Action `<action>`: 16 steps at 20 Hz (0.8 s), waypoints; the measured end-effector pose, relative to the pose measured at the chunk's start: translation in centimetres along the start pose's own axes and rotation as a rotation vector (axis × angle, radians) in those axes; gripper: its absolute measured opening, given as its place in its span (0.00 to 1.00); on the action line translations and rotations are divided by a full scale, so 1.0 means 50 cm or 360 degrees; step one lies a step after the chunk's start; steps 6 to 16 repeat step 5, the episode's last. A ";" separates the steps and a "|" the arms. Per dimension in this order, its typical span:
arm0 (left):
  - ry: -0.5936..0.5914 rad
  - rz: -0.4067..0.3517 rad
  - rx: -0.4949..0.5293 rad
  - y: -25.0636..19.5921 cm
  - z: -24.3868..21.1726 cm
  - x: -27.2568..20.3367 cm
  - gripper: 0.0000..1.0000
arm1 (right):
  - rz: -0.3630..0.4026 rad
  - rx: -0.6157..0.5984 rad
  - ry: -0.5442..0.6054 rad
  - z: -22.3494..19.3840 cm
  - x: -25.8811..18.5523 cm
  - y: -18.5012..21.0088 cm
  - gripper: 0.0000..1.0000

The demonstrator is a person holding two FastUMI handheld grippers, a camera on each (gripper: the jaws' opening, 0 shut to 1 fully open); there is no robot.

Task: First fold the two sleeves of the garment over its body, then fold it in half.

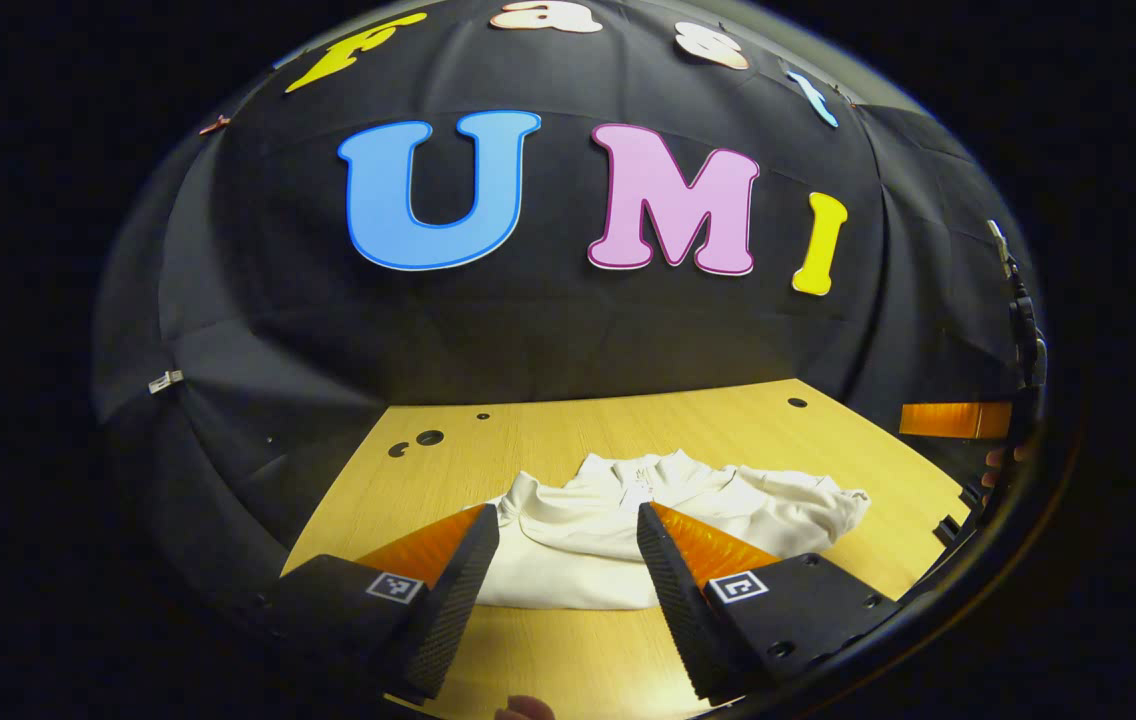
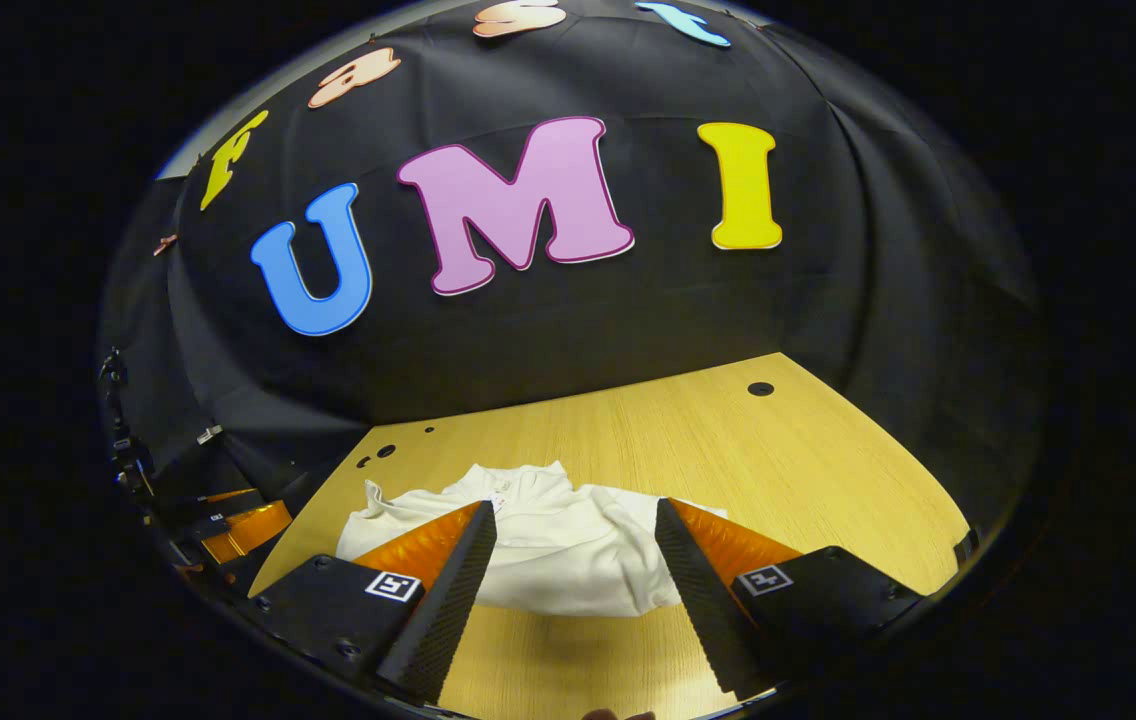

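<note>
On the wooden table (image 1: 828, 440), the white garment (image 1: 608, 530) lay in a folded bundle. The left gripper (image 1: 568, 545) and right gripper (image 2: 576, 545) hung above its near edge, jaws spread, holding nothing.

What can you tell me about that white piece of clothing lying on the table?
The white garment is soft, cotton-like cloth, lying crumpled but roughly flat on the wooden table. Its collar faces the back wall, and one bunched sleeve trails off to the side. Both open tongs, left and right, are apart from it.
</note>
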State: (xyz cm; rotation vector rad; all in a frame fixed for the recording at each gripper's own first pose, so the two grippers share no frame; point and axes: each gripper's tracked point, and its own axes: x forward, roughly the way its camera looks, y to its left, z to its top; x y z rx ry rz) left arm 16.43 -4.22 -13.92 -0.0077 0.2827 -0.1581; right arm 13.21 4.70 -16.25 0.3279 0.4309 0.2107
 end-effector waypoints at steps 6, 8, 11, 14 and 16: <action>-0.0029 0.0016 -0.0060 -0.004 0.008 -0.072 0.89 | 0.0022 0.0000 0.0008 -0.029 -0.050 0.022 0.98; -0.0029 0.0016 -0.0060 -0.004 0.008 -0.072 0.89 | 0.0022 0.0000 0.0008 -0.029 -0.050 0.022 0.98; -0.0029 0.0016 -0.0060 -0.004 0.008 -0.072 0.89 | 0.0022 0.0000 0.0008 -0.029 -0.050 0.022 0.98; -0.0029 0.0016 -0.0060 -0.004 0.008 -0.072 0.89 | 0.0022 0.0000 0.0008 -0.029 -0.050 0.022 0.98; -0.0029 0.0016 -0.0060 -0.004 0.008 -0.072 0.89 | 0.0022 0.0000 0.0008 -0.029 -0.050 0.022 0.98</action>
